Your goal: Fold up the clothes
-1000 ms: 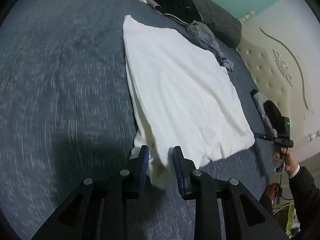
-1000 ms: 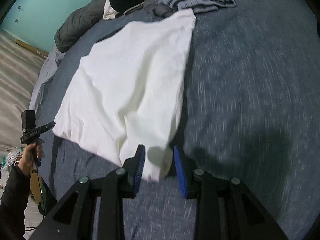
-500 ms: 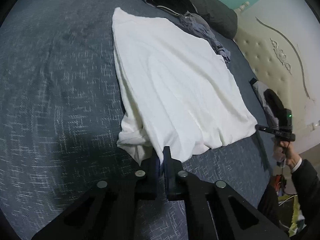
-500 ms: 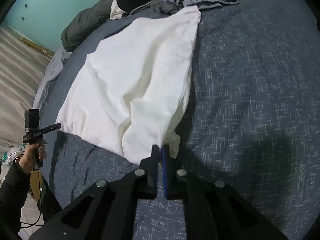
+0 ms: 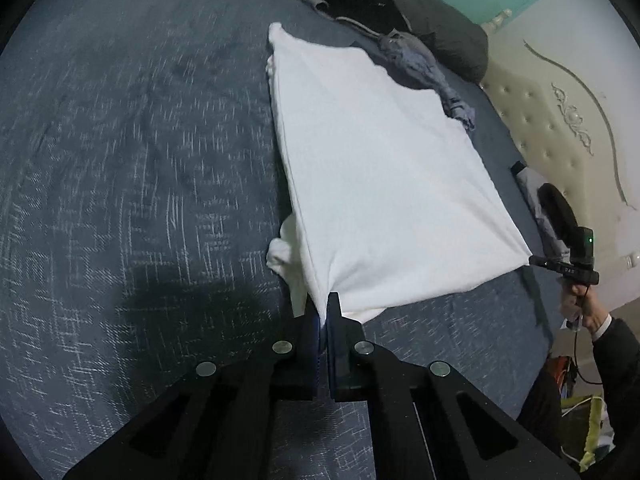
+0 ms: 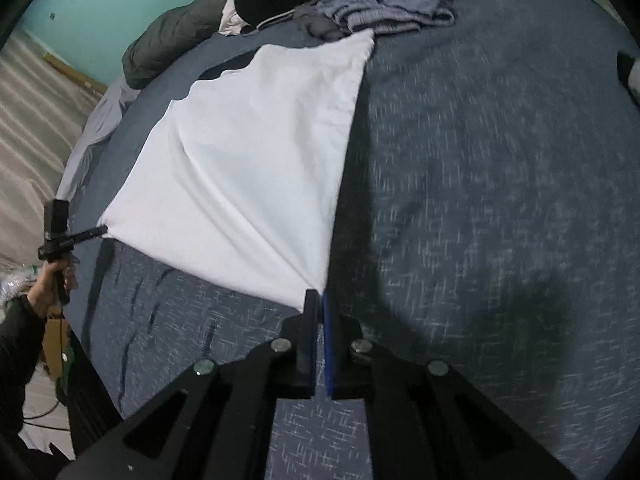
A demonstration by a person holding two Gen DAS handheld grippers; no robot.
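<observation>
A white garment (image 5: 380, 184) lies spread on the blue-grey bed cover (image 5: 120, 160). My left gripper (image 5: 323, 308) is shut on its near corner, and the cloth runs taut away from the blue pads. In the right wrist view the same white garment (image 6: 256, 168) stretches between both hands. My right gripper (image 6: 320, 300) is shut on its other near corner. The near edge is lifted off the bed and throws a shadow. Each gripper shows small in the other's view, pinching a corner: the right gripper (image 5: 534, 260) and the left gripper (image 6: 102, 231).
A heap of dark, cream and blue clothes (image 5: 360, 4) lies at the far end of the bed, with folded blue-grey items (image 6: 384, 8) beside it. A dark pillow (image 5: 448, 36) rests by the padded cream headboard (image 5: 560, 120). A person's hand and dark sleeve (image 5: 600, 328) are at the bedside.
Both grippers went from open around the garment's near corners to shut on them. The cloth, slack and rumpled before, is now pulled taut between the hands and lifted at its near edge.
</observation>
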